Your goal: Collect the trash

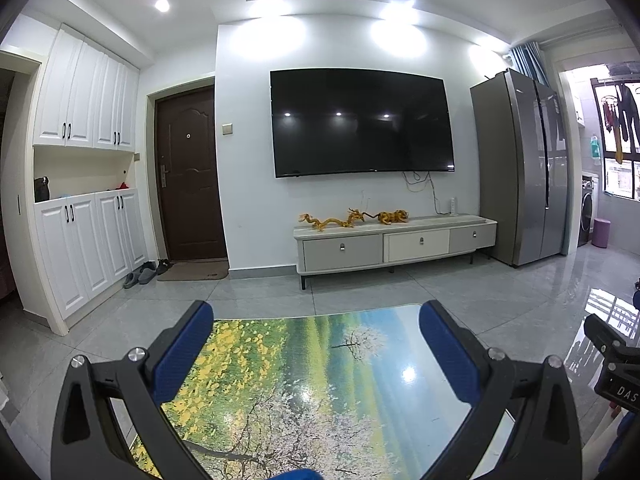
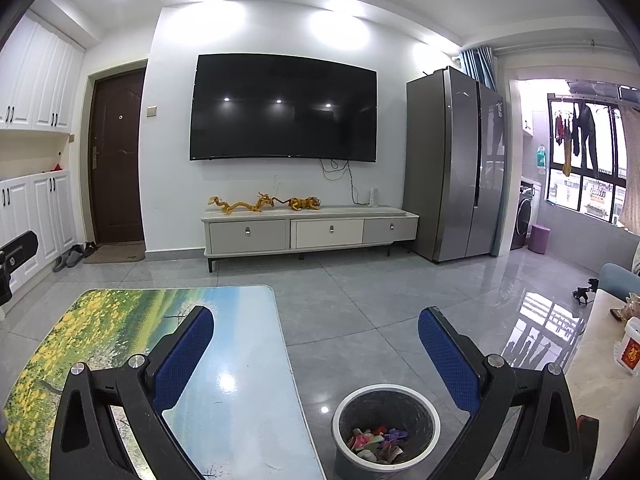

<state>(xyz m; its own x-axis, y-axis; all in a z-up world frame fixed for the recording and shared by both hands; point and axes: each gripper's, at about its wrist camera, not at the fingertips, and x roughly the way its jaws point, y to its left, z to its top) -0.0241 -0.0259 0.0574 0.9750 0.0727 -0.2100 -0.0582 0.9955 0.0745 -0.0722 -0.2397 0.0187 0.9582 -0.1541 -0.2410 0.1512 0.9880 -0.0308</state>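
Note:
A round grey bin with a white rim (image 2: pixel 386 394) stands on the floor to the right of the table, with colourful crumpled wrappers (image 2: pixel 378 442) lying inside it. My right gripper (image 2: pixel 316 356) hovers open above the table's right edge and the bin, with nothing between its blue pads (image 2: pixel 450 356). My left gripper (image 1: pixel 316 354) is open over the landscape-printed tabletop (image 1: pixel 320 384), empty too. No loose trash shows on the tabletop in either view. Part of the right gripper's body (image 1: pixel 614 364) appears at the right edge of the left wrist view.
A low TV cabinet (image 2: pixel 312 230) with golden figurines stands under a wall TV (image 2: pixel 284 108). A steel fridge (image 2: pixel 456 164) is at the right, a brown door (image 2: pixel 118 156) and white cupboards (image 1: pixel 84 240) at the left. A second counter (image 2: pixel 600 368) with a white jar sits at far right. Grey tiled floor lies between.

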